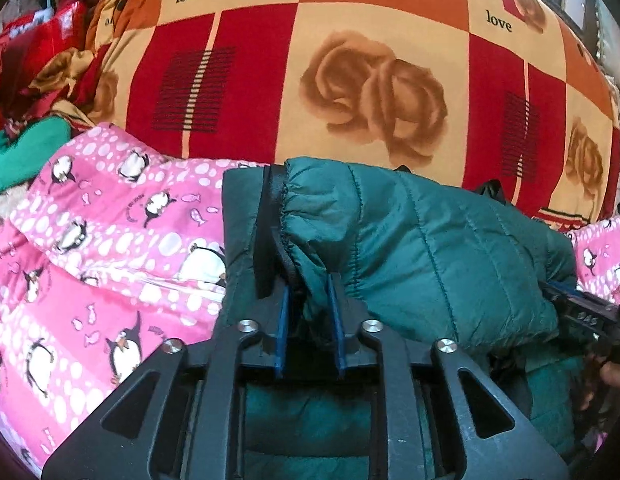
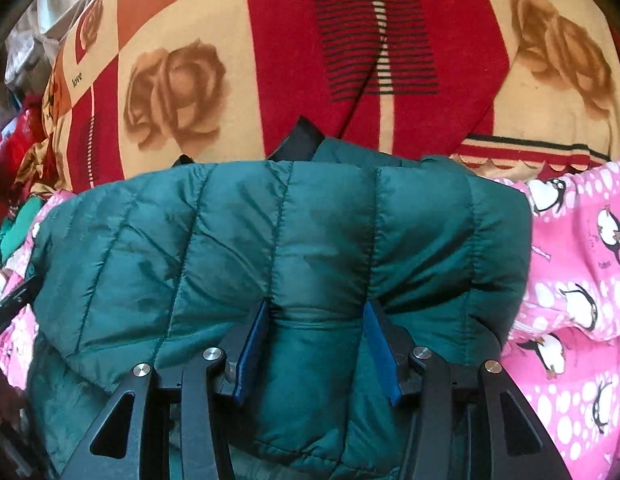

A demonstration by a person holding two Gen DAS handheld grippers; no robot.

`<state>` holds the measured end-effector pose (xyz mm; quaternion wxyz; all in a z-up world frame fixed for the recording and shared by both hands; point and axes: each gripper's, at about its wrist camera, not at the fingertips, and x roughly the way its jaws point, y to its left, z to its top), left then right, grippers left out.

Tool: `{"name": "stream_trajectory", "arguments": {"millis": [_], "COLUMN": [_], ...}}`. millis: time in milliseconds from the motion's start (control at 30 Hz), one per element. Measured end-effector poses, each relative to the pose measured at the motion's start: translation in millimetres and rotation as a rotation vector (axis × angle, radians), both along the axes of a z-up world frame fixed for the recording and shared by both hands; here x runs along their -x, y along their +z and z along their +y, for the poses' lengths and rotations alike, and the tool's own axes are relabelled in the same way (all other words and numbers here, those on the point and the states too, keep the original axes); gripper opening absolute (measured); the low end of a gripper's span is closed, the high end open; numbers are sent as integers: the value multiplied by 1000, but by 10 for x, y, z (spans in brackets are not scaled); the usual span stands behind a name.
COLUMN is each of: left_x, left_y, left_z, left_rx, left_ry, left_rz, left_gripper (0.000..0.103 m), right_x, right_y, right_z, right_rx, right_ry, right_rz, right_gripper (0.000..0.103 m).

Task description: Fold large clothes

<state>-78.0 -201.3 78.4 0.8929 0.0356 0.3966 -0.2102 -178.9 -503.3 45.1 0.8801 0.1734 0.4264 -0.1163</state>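
A dark green quilted puffer jacket (image 1: 430,248) lies bunched on a pink penguin-print cloth (image 1: 101,240). My left gripper (image 1: 310,284) is shut on the jacket's sleeve near its gathered cuff (image 1: 285,208); the fingertips are buried in fabric. In the right wrist view the jacket (image 2: 237,240) fills the middle. My right gripper (image 2: 316,308) has its blue pads (image 2: 251,344) set wide with a thick fold of the jacket pinched between them. The right gripper also shows at the left view's right edge (image 1: 582,312).
A red, orange and cream rose-print blanket (image 1: 350,60) covers the bed behind. Red and green clothes (image 1: 25,80) are piled at the far left. The pink penguin cloth also lies to the right (image 2: 582,280).
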Motion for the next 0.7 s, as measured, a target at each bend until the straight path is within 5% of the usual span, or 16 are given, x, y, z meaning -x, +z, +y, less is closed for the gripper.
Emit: {"name": "stream_trajectory", "arguments": {"millis": [100,367,700], "left_x": [44,46,-303], "left_y": [96,318,-150], "left_z": [43,-130,-393], "left_rx": [10,42,-47], "left_ry": [-1,-13,49], "left_rz": [-11,-72,37], "left_gripper": [62,73,74], "right_x": [173,200,-289], "right_y": [165,348,-79], "right_z": [10,192,513], "right_rx": [-44,-33,110], "right_ry": [-11,30,77], "right_rz": [-58,-96,1], "right_gripper": [47,61,63]}}
